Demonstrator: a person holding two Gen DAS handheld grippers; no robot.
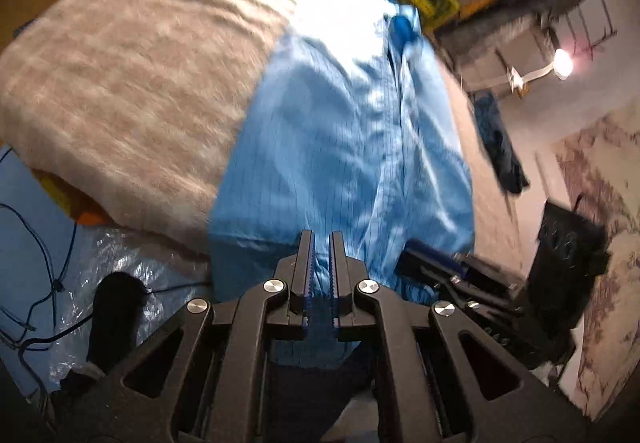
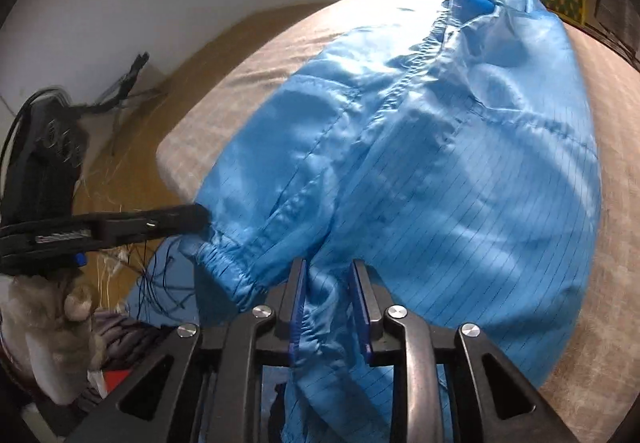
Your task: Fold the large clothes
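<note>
In the left wrist view, the left gripper (image 1: pixel 322 239) has its 2 black fingers (image 1: pixel 303 263) pressed nearly together, pinching a bunch of the shiny light-blue pinstriped garment (image 1: pixel 340 131) at lower centre. In the right wrist view, the right gripper (image 2: pixel 329 267) has its fingers (image 2: pixel 298 295) set a little apart, with gathered blue cloth between the blue pads; whether they press it is unclear. The garment spreads toward the upper right over a beige fuzzy blanket (image 1: pixel 132 83).
</note>
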